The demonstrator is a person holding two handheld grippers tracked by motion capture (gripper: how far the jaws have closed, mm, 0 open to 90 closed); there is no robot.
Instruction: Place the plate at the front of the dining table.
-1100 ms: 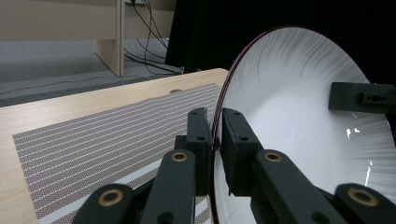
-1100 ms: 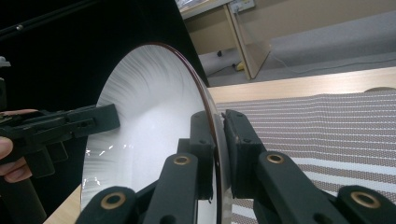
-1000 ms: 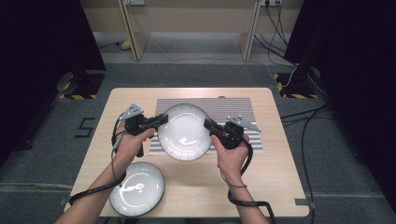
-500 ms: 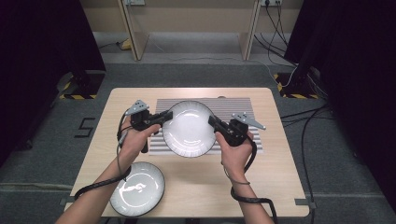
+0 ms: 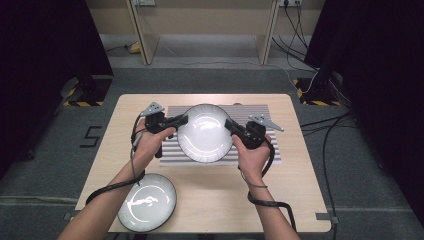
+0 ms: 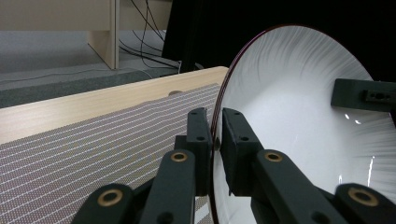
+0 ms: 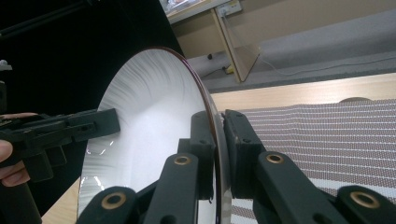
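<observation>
A wooden table (image 5: 300, 165) carries a striped mat (image 5: 260, 150), and a second plate (image 5: 147, 201) lies near its front edge. Above the mat, a white plate (image 5: 205, 132) is held by both rims. The left gripper (image 5: 181, 120) and the right gripper (image 5: 229, 125) each pinch one rim tightly.

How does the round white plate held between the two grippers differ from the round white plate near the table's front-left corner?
The held round white plate is gripped at opposite rim edges by the left gripper and right gripper, over the striped grey mat; the front-left round white plate lies untouched on the bare wooden table. In the gripper views the held plate stands tilted, while the other lies flat. Both look alike: round, glossy and white.
</observation>
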